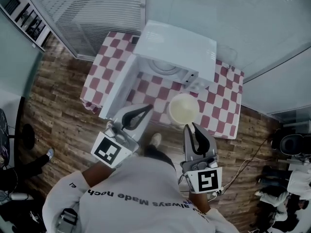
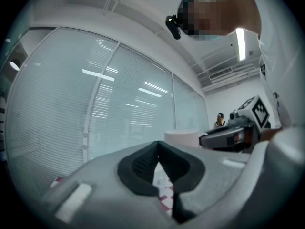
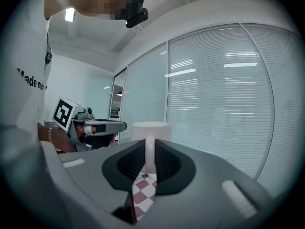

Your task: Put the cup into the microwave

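Note:
A cream cup [image 1: 183,109] is in front of the white microwave [image 1: 177,45], over the front of the checked table [image 1: 221,108]. My right gripper [image 1: 189,127] is shut on the cup's handle [image 3: 149,152]; the cup body [image 3: 151,130] rises just beyond the jaws. The microwave door [image 1: 118,90] hangs open to the left, and the round turntable [image 1: 165,68] shows inside. My left gripper [image 1: 148,108] is shut and empty, beside the open door and left of the cup. In the left gripper view the left gripper [image 2: 158,157] points past the cup [image 2: 182,136] and the right gripper [image 2: 232,135].
Glass walls with blinds [image 1: 97,8] stand behind the table. The table sits on a wooden floor [image 1: 58,110]. A chair base [image 1: 22,137] is at the left and cables [image 1: 243,169] lie at the right. The person's shoe [image 1: 155,139] is by the table's front edge.

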Demonstrator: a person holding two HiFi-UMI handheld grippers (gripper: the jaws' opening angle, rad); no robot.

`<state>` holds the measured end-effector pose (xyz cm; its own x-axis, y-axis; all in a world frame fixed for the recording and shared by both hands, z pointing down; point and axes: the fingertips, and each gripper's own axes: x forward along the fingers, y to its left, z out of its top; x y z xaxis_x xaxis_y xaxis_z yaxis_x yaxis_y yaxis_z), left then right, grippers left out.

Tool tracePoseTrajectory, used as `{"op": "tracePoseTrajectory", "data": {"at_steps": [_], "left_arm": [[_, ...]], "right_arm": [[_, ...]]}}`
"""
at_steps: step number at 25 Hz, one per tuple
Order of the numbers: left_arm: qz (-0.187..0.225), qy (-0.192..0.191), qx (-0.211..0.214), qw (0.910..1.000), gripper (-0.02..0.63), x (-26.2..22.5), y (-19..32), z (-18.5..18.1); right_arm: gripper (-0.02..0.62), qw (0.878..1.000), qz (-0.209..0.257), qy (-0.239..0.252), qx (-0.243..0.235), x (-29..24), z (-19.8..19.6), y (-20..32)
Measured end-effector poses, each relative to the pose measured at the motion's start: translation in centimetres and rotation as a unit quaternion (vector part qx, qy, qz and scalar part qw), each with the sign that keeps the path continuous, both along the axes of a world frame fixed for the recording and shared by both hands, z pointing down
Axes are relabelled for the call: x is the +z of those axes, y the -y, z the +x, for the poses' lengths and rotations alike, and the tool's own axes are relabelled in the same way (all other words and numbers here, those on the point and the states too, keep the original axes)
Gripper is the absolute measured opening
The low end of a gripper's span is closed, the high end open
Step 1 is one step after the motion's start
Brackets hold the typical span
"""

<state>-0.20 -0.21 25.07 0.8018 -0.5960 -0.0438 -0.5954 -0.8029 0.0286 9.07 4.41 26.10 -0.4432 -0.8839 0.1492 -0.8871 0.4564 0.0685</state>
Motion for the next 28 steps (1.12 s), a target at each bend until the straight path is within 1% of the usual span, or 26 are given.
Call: {"op": "tracePoseTrajectory", "data": {"at_steps": [8, 14, 20, 28], "left_arm": [[0.001, 0.007, -0.012, 0.9999, 0.005, 0.2, 4.6, 4.7], [0.002, 0.008, -0.02, 0.9998, 0.005, 0.5, 7.0, 7.1], [0.001, 0.004, -0.03, 0.9995, 0.005, 0.9, 8.5, 7.5], [-0.002, 0.0, -0.031, 0.9995, 0.005, 0.9, 9.8, 5.8]], "right_arm": [[0.041, 1.0, -0.001, 0.003, -0.01, 0.4, 4.8, 4.6], [0.041, 1.0, 0.001, 0.006, -0.017, 1.0, 7.5, 7.3], [0.041, 1.0, 0.001, 0.005, -0.026, 1.3, 7.9, 8.6], [0.041, 1.0, 0.007, 0.006, -0.025, 0.8, 6.5, 10.0]]}}
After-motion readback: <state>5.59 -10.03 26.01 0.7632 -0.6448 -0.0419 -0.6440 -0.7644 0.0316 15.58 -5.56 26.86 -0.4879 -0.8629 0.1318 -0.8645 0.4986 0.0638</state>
